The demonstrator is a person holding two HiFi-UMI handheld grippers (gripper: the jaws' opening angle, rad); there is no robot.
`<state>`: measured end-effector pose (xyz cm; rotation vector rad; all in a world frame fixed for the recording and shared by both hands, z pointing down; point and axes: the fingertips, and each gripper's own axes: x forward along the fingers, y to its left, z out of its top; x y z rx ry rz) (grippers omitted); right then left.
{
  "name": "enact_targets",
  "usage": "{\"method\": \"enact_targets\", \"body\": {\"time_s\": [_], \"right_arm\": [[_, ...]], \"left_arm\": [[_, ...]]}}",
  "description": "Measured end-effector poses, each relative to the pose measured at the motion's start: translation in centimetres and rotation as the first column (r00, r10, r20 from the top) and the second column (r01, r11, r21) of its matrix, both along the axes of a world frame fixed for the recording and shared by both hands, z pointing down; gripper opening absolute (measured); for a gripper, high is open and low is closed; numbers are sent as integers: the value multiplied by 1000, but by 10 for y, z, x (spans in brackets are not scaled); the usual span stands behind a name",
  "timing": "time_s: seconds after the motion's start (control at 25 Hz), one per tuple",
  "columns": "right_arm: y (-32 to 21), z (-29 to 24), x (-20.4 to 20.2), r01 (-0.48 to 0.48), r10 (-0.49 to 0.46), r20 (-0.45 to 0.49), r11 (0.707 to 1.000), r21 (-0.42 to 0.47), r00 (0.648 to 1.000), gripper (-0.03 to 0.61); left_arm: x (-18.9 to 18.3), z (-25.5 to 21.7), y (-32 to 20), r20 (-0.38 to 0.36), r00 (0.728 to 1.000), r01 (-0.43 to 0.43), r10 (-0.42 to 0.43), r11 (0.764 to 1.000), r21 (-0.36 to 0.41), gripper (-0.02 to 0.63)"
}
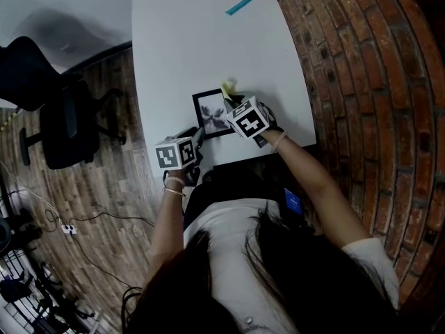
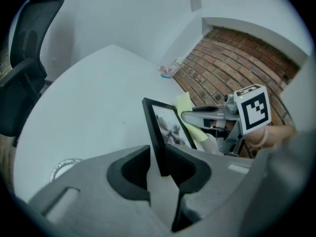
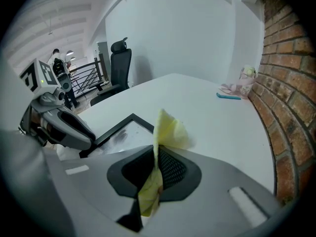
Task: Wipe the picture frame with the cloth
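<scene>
Head view: left gripper fingers tight on one picture frame, right gripper's on one cloth.

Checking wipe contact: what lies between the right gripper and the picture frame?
The yellow cloth, pinched by the right gripper, sticks out there beside the picture frame; the right gripper view shows it.

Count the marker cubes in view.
2. One marker cube rides the left gripper at the picture frame's near edge; the other rides the right gripper over the frame's right side. None seems hidden.
</scene>
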<state>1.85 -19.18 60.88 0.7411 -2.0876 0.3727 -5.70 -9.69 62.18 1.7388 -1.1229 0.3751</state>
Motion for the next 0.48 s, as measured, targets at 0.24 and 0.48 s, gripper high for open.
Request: {"method": "enact_targets", "body": {"time_s": [0.24,0.48], "right_arm": [[7,-1,1,-3,3,-3,1000,2,1000,31],[13,-3,2,-4,4,-7,1000,7,1000,31]], "left_arm": [[0,0,0,-4,1000,-3,3,1000,2,97],[0,0,0,-8,1000,-4,4,1000,0,96]]}}
